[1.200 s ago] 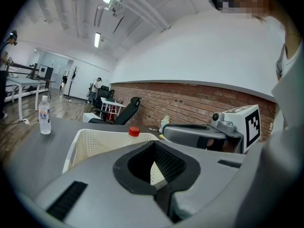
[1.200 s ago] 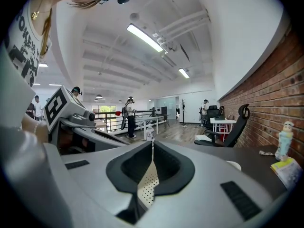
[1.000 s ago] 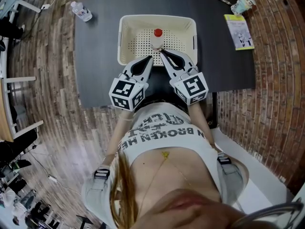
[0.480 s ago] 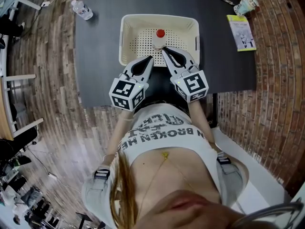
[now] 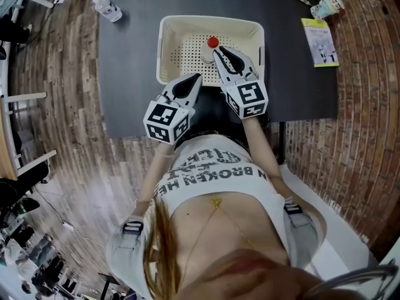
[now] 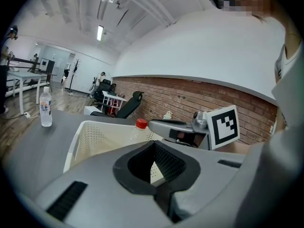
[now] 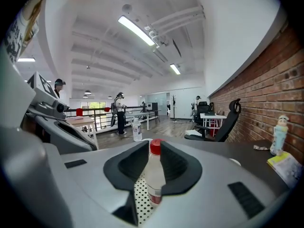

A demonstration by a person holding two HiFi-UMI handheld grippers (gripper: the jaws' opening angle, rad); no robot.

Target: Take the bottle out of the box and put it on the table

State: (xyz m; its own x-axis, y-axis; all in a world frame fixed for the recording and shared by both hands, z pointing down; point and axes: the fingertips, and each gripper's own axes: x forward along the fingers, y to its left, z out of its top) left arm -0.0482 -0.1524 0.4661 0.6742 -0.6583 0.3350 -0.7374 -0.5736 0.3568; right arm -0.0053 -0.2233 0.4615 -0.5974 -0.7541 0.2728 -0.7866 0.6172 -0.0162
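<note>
Right gripper [image 5: 217, 50] (jaws opening) straddles half-hidden bottle [image 7: 154, 175]

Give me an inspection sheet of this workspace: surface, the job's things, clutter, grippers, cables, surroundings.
Surface: dark table.
Job's things: red-capped bottle standing upright in the cream perforated box.
Clutter: second bottle standing at the table's far left corner; booklet and small figurine at far right.
Grippers: left gripper shut, empty, at the box's near rim; right gripper has just been opening, its fingers flanking the red-capped bottle, no clamp evident.
Cables: none on the table; a thin cable on the floor, left.
Surroundings: wood floor, brick wall, office chair, people far off.
</note>
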